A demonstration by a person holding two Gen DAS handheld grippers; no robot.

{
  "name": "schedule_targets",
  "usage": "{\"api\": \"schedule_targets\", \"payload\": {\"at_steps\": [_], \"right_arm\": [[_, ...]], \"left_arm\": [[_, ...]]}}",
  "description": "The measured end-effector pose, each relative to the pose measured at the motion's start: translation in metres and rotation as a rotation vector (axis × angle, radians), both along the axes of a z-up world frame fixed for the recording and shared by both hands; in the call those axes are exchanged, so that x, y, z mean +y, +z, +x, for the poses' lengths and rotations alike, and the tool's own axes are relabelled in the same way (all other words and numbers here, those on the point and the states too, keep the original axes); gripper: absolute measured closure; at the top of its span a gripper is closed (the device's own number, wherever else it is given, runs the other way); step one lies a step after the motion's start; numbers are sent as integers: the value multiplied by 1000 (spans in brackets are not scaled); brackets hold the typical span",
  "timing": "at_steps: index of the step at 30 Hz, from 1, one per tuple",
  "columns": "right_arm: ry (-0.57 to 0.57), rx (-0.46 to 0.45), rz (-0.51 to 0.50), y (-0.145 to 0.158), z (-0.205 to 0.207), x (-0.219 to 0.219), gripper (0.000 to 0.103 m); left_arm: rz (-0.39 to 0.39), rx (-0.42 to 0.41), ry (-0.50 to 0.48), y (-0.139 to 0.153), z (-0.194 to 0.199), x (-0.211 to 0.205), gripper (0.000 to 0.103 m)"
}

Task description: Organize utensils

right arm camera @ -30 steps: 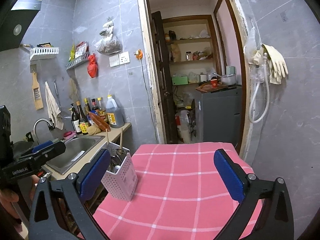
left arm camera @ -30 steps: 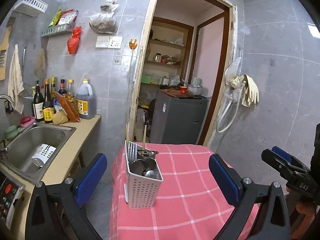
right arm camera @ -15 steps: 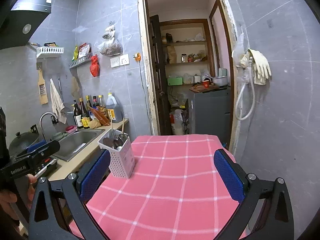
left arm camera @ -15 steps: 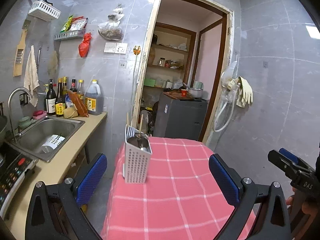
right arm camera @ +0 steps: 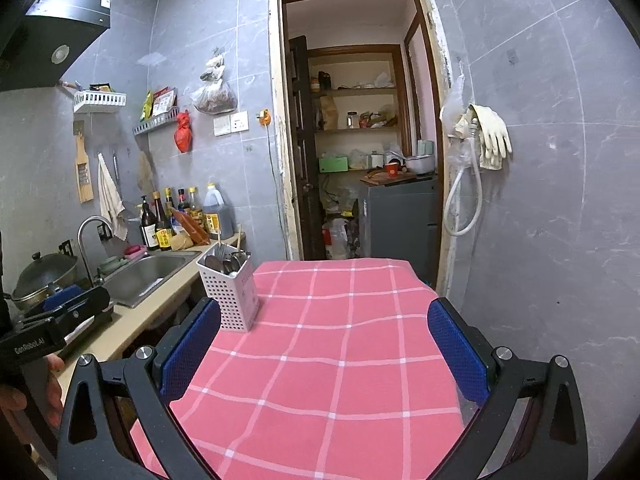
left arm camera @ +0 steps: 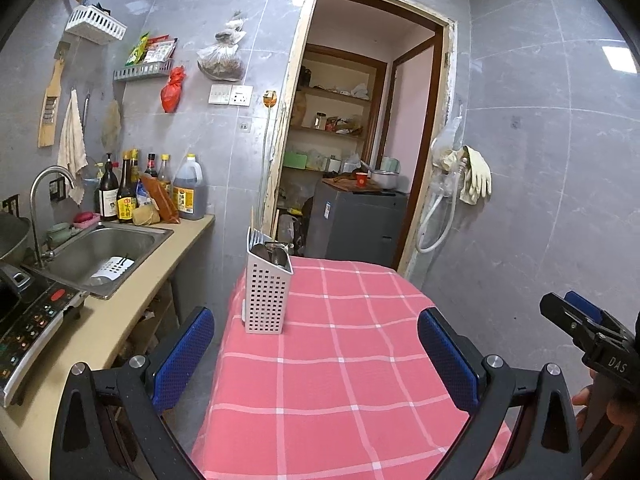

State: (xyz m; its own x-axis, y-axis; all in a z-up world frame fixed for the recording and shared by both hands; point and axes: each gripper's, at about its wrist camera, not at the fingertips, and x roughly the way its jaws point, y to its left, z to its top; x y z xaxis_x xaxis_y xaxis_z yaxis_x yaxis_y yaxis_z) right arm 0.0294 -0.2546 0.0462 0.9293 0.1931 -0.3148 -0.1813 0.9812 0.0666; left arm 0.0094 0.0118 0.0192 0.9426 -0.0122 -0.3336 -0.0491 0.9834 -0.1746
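Note:
A white perforated utensil holder [left arm camera: 267, 288] stands upright on the left side of the table with the pink checked cloth [left arm camera: 340, 360]. It holds spoons, a fork and chopsticks [right arm camera: 226, 260]. It also shows in the right wrist view [right arm camera: 232, 296]. My left gripper [left arm camera: 316, 354] is open and empty, held back from the table's near edge. My right gripper [right arm camera: 324, 350] is open and empty above the near part of the cloth. Each gripper shows at the edge of the other's view.
A counter with a steel sink [left arm camera: 100, 252], bottles [left arm camera: 124, 196] and an induction cooker [left arm camera: 24, 320] runs along the left. A doorway [left arm camera: 352, 160] with a grey appliance [left arm camera: 356, 224] lies behind the table. Rubber gloves [left arm camera: 474, 178] hang on the right wall.
Both grippers have pulled back and away from the utensil holder, which now looks smaller and farther off. Both stay open and empty.

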Motion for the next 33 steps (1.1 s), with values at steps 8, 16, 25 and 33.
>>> {"api": "schedule_targets", "payload": {"at_steps": [8,16,25,33], "right_arm": [[0,6,3,-2,-6,-7,1],[5,12,1,-3,-6,-8,1],[10,16,3,-2,-4,-4,1],[10,19,3,-2,-4,-4,1]], "left_arm": [[4,-2,-4,-2,-6,-4,1],[0,4,-1,-1,-7,-3,1],[0,6,6,0,-7,-1,1],[-1,8,5,0,-7,-1,1]]}}
